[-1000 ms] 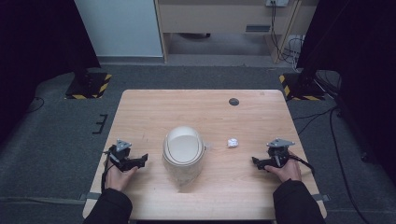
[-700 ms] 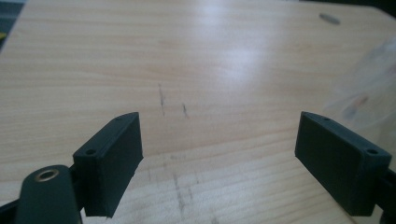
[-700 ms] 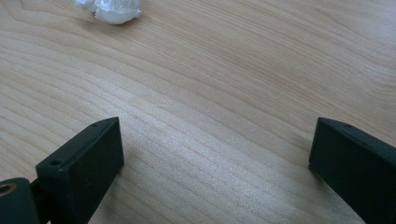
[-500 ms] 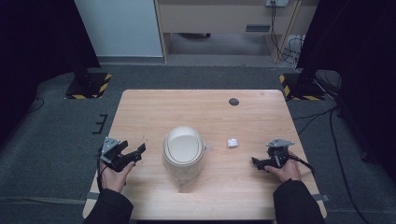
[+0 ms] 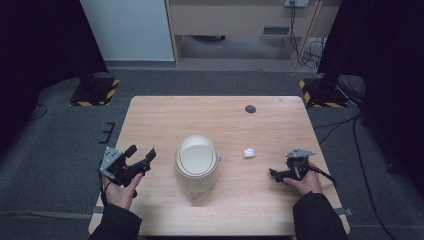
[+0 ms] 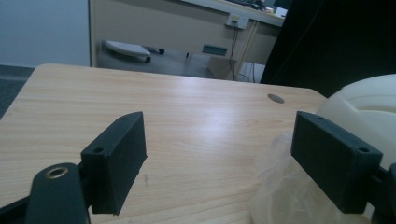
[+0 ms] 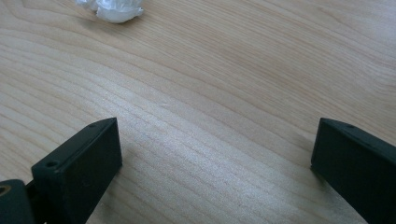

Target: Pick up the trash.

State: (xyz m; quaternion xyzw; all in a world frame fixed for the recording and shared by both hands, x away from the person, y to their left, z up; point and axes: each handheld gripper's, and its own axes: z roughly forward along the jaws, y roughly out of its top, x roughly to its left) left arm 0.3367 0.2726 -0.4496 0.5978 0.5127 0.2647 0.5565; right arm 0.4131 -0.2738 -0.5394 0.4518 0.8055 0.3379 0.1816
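A cream bin with a rounded lid (image 5: 196,159) stands at the table's middle, with a clear plastic liner (image 6: 285,196) bunched around its base. A small crumpled white paper ball (image 5: 248,152) lies to the bin's right. My left gripper (image 5: 141,151) is held above the table's left edge, open, apart from the bin and pointing toward it. In the left gripper view the bin (image 6: 369,107) sits just behind the right jaw of my left gripper (image 6: 219,154). My right gripper (image 5: 276,175) rests low near the right front, open. Its view shows my right gripper (image 7: 217,154) over bare wood, the paper ball (image 7: 114,9) farther ahead.
The wooden table (image 5: 215,120) has a dark cable hole (image 5: 250,109) at the back right. Grey carpet surrounds it, with black stands and cables at both back corners. A pale cabinet stands beyond.
My left gripper has drifted left toward the table edge and lifted, tilting its jaws up. The right gripper, bin and paper ball have stayed put.
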